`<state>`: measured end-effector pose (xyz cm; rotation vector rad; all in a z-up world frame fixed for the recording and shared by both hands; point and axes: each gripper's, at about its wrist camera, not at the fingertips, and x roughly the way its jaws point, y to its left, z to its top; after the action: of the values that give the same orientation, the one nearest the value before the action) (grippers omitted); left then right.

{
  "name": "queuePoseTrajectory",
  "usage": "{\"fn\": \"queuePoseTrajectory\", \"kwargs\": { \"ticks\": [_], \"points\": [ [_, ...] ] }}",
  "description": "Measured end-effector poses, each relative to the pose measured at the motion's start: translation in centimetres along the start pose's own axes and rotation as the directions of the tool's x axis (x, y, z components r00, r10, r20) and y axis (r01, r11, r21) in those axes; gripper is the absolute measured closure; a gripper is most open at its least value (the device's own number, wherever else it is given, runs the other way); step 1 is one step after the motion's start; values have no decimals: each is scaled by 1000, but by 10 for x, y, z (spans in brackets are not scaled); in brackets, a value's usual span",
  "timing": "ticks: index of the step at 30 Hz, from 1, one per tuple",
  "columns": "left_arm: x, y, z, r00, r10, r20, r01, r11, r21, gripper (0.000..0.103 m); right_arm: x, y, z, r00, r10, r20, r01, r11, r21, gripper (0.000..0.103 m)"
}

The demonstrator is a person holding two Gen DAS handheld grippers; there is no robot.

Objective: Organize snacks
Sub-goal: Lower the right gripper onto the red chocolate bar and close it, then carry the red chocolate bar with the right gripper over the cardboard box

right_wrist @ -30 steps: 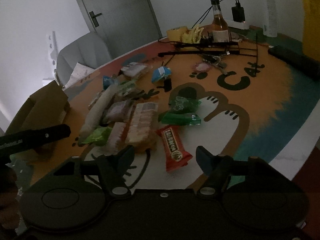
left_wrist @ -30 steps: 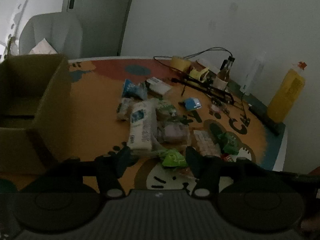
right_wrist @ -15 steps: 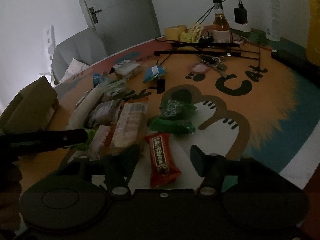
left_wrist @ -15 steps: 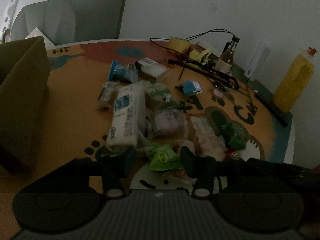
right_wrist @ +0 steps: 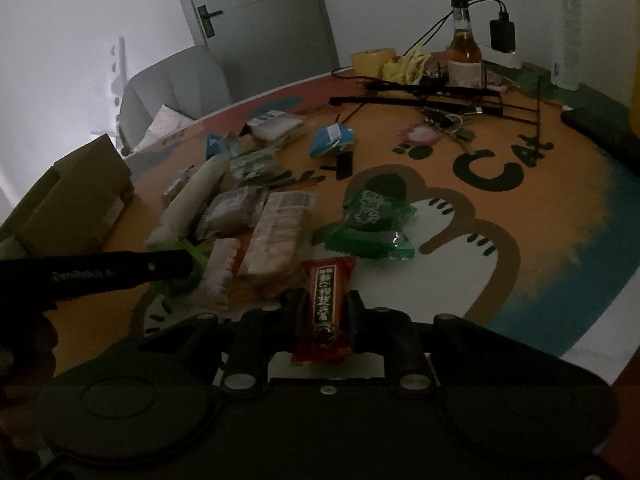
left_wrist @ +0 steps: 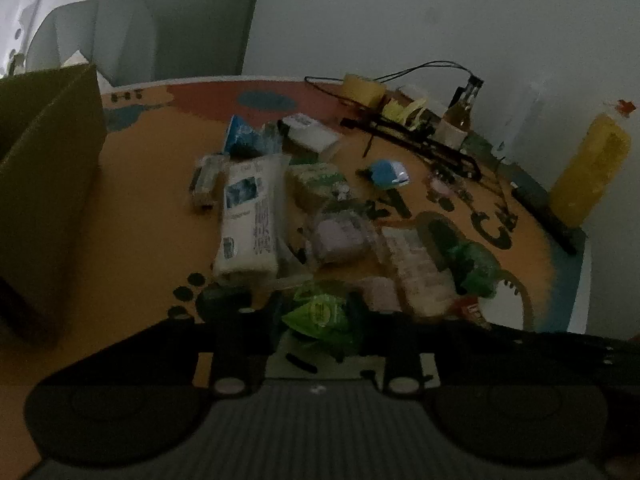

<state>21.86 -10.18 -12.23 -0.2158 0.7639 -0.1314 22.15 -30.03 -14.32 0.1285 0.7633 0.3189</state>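
Observation:
Snack packets lie in a heap on a round table with a cat mat (left_wrist: 152, 216). My left gripper (left_wrist: 318, 308) is closing on a light green packet (left_wrist: 324, 320) at the heap's near edge, and its fingers touch the packet on both sides. My right gripper (right_wrist: 324, 300) is closing on a red bar packet (right_wrist: 326, 316), which sits lengthwise between the fingers with both pressing on it. A brown cardboard box (left_wrist: 48, 184) stands to the left of the heap.
The heap holds a long white pack (left_wrist: 248, 216), biscuit packs (right_wrist: 280, 236), dark green packets (right_wrist: 372, 216) and a blue packet (left_wrist: 386, 174). At the back are a glass bottle (right_wrist: 464, 44), cables, a tape roll (left_wrist: 362, 88) and a yellow bottle (left_wrist: 588, 172). A grey chair (left_wrist: 100, 40) stands behind the table.
Both grippers' jaws have narrowed from wide apart onto their packets. The left gripper has come forward and down to the green packet. The red packet now lies between the right fingers.

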Motion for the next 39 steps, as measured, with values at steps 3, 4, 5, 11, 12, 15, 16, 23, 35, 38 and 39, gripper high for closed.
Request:
{"fn": "queuePoseTrajectory", "kwargs": {
  "ticks": [3,4,5,11,12,15,16,23,35,38,39],
  "points": [
    [-7,2,3,1000,-3,17,3,1000,-5,85,-4,4,2,1000,8,13,-8,1000,4,84],
    [-8,2,3,1000,-5,18,5,1000,-6,85,-5,5,3,1000,10,19,-10,1000,3,84],
    [-9,3,4,1000,-8,20,8,1000,-7,85,-7,7,4,1000,11,23,-11,1000,3,84],
    [-20,4,9,999,-18,50,18,1000,-6,86,-14,11,12,998,26,48,-27,999,18,84],
    [-24,5,10,998,-19,59,19,1000,-4,86,-15,12,13,998,30,53,-31,999,19,84],
    [-33,6,12,996,-20,84,20,1000,0,86,-17,19,18,997,41,68,-42,999,15,84],
    [-35,8,13,996,-20,90,21,1000,-3,86,-17,21,19,996,45,71,-47,999,15,84],
    [-56,21,22,991,-9,135,11,1000,-16,86,-16,36,29,993,77,87,-79,997,19,84],
    [-92,54,38,977,41,210,-34,999,-34,86,-11,79,45,983,139,123,-139,990,-7,84],
    [-100,62,41,973,51,226,-43,998,-41,86,-9,88,47,980,150,129,-150,989,-11,84],
    [-102,65,42,972,54,230,-45,998,-43,86,-8,92,49,979,154,131,-154,988,-12,84]
  ]
}}
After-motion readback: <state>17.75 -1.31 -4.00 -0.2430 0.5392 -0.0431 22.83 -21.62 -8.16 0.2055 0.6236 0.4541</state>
